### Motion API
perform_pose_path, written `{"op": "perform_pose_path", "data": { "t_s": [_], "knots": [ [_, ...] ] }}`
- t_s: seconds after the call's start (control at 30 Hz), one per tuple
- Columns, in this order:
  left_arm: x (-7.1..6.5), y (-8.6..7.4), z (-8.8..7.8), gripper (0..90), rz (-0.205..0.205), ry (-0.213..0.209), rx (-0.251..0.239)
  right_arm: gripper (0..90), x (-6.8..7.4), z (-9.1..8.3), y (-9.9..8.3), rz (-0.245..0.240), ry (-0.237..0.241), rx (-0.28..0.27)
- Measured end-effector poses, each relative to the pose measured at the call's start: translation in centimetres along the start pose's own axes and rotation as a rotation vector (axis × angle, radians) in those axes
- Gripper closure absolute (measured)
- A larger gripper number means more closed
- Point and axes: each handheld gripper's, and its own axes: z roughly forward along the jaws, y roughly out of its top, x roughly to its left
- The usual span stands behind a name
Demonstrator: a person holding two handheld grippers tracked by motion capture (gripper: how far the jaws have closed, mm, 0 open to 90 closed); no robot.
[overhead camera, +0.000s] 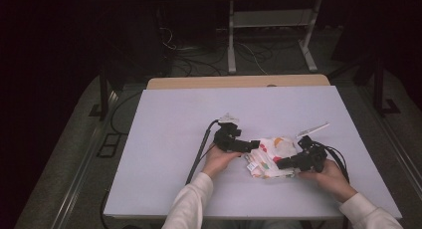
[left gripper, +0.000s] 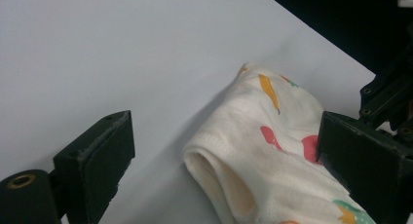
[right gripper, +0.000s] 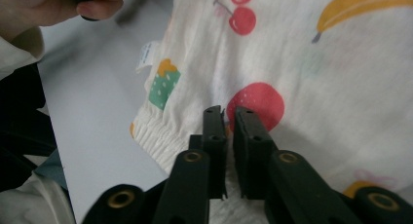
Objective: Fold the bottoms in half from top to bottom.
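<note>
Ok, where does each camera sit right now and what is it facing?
High view: above the person's side, facing forward and down at the table; forearms, both hands.
Left gripper view: on the left gripper, facing the cloth; jaws apart.
Right gripper view: on the right gripper, over the cloth; jaws nearly together; the other hand.
All share the cloth.

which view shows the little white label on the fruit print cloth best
The right gripper view: the small white label sticks out from the edge of the white fruit-print cloth, near the green and orange print. The high view shows the label as a tiny tab at the cloth's near-left edge. The left gripper view shows the cloth's folded hem and prints.
</note>
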Motion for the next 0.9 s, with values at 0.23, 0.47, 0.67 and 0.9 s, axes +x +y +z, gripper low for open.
{"op": "perform_pose_path", "data": {
  "t_s": [0.23, 0.47, 0.67, 0.9],
  "knots": [
    [0.3, 0.3, -0.4, 6.2, -0.015, 0.014, 0.003, 54.8, -0.2, -1.4, 0.7, -0.049, -0.023, -0.109],
    [1.0, 1.1, -1.1, 3.5, -0.023, 0.027, 0.023, 33.4, -0.6, -2.7, 1.6, -0.078, -0.069, -0.143],
    [1.1, 1.7, -1.5, 2.6, -0.023, 0.021, 0.023, 18.6, -1.0, -3.3, 2.4, -0.092, -0.103, -0.133],
    [1.1, 1.8, -1.0, 0.0, -0.013, 0.009, 0.056, 6.5, -1.9, -4.1, 3.3, -0.082, -0.108, -0.138]
  ]
}}
